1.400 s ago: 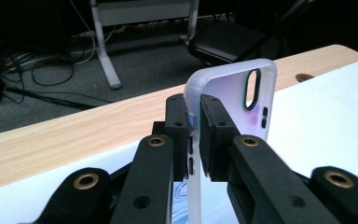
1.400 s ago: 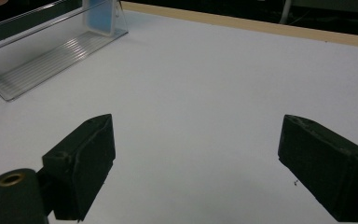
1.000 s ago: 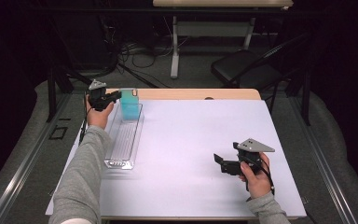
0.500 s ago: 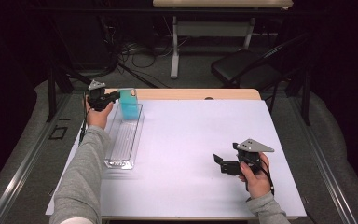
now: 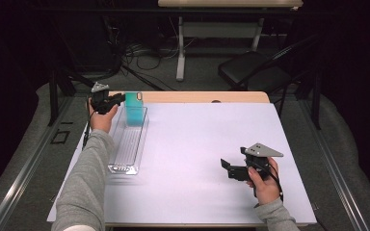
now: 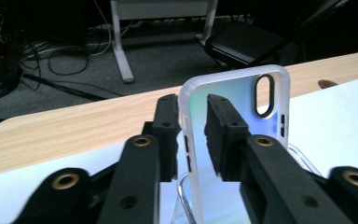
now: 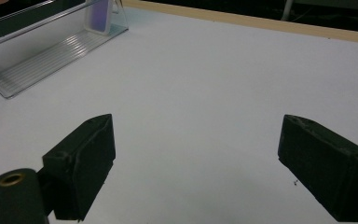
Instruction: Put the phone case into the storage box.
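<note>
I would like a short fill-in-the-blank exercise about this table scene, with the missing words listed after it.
1. The translucent teal phone case stands upright in the far end of the clear plastic ____.
2. The left claw has its jaws on either side of the phone case's white ____.
3. The right claw hovers with its jaws wide ____ over the white table.

Missing words: tray; edge; open

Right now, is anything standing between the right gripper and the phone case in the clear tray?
Nothing visible does. Bare white table lies between the right gripper and the phone case, which stands in the clear tray between the left gripper jaws.
</note>
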### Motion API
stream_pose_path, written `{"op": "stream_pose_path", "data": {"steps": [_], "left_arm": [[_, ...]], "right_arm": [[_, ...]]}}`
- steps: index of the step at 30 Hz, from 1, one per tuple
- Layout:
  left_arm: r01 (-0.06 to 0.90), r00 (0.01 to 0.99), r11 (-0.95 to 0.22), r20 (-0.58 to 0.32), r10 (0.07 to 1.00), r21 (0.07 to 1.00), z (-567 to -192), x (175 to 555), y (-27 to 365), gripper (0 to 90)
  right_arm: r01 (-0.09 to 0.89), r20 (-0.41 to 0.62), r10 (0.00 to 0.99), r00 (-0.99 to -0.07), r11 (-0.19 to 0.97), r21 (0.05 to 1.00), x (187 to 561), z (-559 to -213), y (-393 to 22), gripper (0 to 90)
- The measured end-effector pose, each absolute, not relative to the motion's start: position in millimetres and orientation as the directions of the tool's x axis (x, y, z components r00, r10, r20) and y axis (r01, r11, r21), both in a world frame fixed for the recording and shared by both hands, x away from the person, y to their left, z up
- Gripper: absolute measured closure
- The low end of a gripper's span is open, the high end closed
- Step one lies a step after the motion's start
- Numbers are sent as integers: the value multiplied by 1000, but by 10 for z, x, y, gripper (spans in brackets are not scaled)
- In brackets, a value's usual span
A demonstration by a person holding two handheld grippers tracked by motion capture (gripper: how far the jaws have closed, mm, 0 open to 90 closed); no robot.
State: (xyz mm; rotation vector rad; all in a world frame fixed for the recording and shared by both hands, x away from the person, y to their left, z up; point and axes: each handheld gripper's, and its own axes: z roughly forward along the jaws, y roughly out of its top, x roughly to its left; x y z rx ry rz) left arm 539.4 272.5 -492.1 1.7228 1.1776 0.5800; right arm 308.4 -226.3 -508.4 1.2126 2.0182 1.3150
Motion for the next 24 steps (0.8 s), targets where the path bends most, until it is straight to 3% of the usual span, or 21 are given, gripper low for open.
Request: {"op": "stream_pose_path", "data": {"steps": [13,18,24], "left_arm": [[486,393,-78,-138,909,870,-4881,5361,2757,527],[499,389,-84,-136,911,863,-4828,5322,2749,474],[502,378,-89,-125,917,860,-4731,5249,2774,469]], "right_arm": [[433,98,849,-519,163,886,3088,-5090,-2258,105],[433,105,848,-520,155,888,3094,-5089,-2269,107],[433,107,845,-525,157,887,3100,-5100,-2255,110]]}}
